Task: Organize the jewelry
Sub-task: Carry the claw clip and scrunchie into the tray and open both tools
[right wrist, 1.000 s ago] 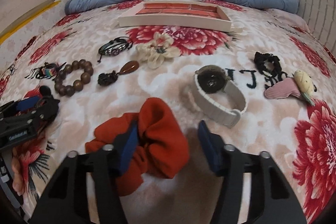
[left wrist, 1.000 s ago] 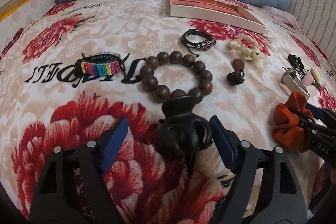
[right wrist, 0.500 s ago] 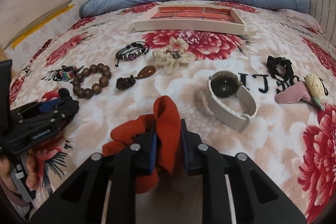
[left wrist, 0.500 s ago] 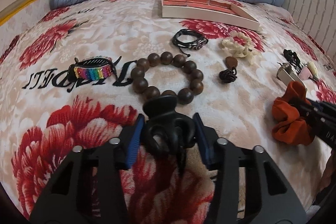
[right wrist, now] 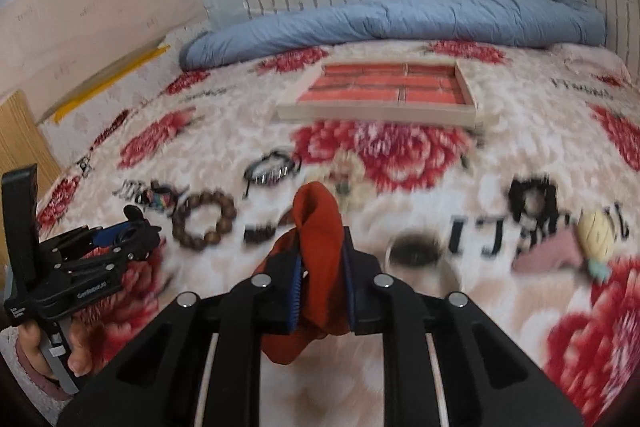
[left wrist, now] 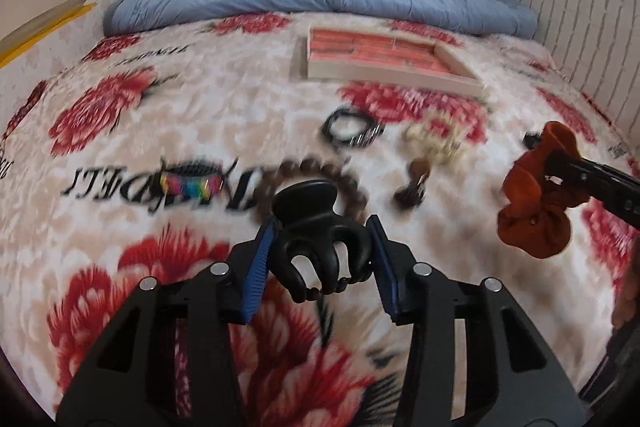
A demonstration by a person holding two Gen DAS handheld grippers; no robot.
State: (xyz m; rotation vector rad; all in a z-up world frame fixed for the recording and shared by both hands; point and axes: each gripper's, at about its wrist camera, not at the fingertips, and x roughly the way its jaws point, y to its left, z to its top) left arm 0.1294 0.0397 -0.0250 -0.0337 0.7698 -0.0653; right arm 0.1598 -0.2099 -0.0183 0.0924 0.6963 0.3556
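The left gripper (left wrist: 320, 259) has its jaws closed in on a black hair claw (left wrist: 316, 235), the blue pads pressed against its two sides, and the claw is up off the blanket (left wrist: 200, 107) in the lower middle of the left view. The right gripper (right wrist: 322, 291) has its jaws pinched almost together on an orange scrunchie (right wrist: 318, 227); the cloth bulges up above the pads and sags below them at the centre of the right view. From the left camera that same scrunchie hangs at the right edge of the frame, clear of the bed.

The rest of the jewelry lies on the flowered blanket, blurred in both views. A bracelet of brown wooden beads (right wrist: 204, 225) sits left of centre in the right view, and in the left view it is partly hidden behind the claw. A rainbow-striped band (left wrist: 190, 185) lies to the left of it, over the black lettering. A black cord bracelet (left wrist: 350, 129) lies further up the frame, with a cream flower piece (left wrist: 434, 141) to its right and a small brown pendant (left wrist: 414, 179) below that. In the right view a black scrunchie (right wrist: 532, 201) and a pink clip with a pale ornament (right wrist: 568, 247) sit at the right side, and a blurred watch (right wrist: 416, 253) lies just right of the gripper.

The tray (right wrist: 380, 113) with red-lined compartments rests near the top of the blanket, well apart from both grippers, in front of a rolled blue quilt (right wrist: 400, 21).
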